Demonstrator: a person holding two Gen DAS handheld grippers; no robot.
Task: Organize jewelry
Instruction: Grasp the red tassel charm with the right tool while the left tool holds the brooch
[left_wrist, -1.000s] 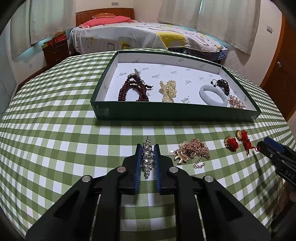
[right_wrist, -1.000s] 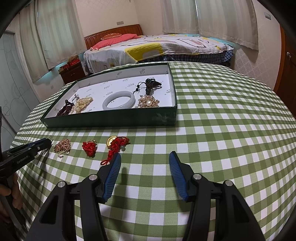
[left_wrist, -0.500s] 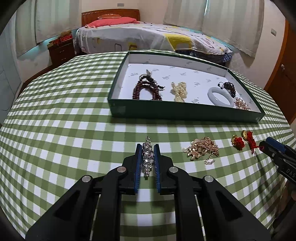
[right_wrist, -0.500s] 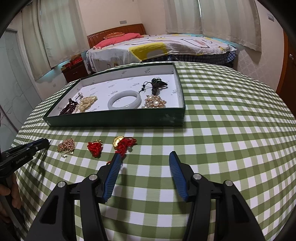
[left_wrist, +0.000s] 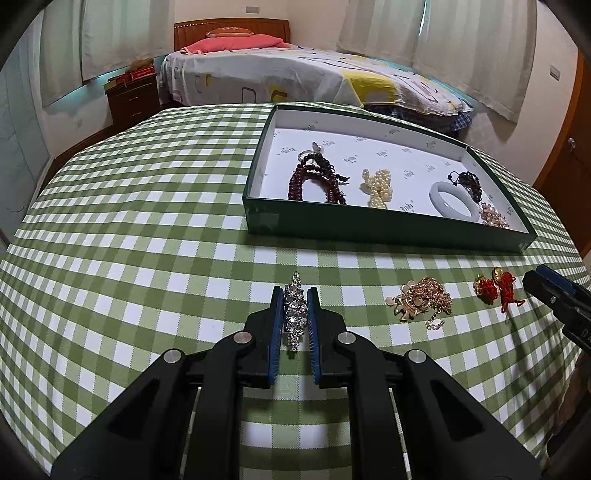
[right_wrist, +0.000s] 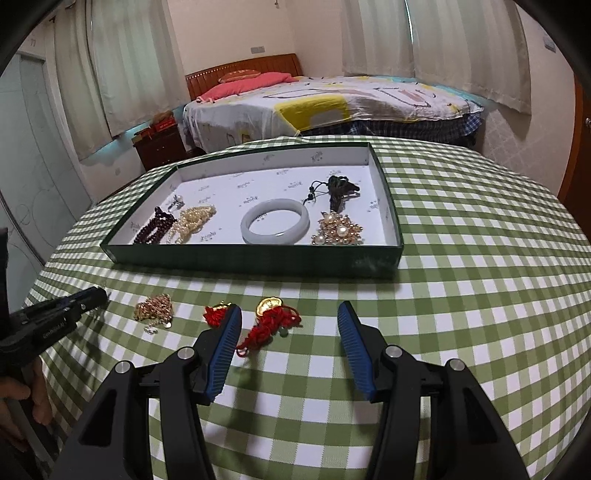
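Note:
My left gripper (left_wrist: 294, 295) is shut on a sparkling rhinestone piece (left_wrist: 295, 310), held above the checked cloth. The green tray (left_wrist: 388, 227) lies ahead and to the right, with dark red beads (left_wrist: 314, 181), pearls (left_wrist: 378, 186), a white bangle (left_wrist: 452, 197) and other pieces inside. On the cloth lie a gold chain heap (left_wrist: 421, 301) and two red-knot charms (left_wrist: 496, 290). My right gripper (right_wrist: 290, 317) stands open low over the cloth, with the larger red-knot charm (right_wrist: 271, 321) just inside its left finger. In that view the smaller red charm (right_wrist: 214, 315) is partly hidden behind that finger.
The round table's cloth (right_wrist: 480, 295) drops off at the near and side edges. Beyond the table stand a bed (left_wrist: 295, 77) and a wooden nightstand (left_wrist: 133, 98). A person's hand (right_wrist: 26, 402) shows at the left of the right wrist view.
My left gripper, still holding the rhinestone piece, has shifted left, so the tray and the loose jewelry slid right in its view. The right gripper has barely moved.

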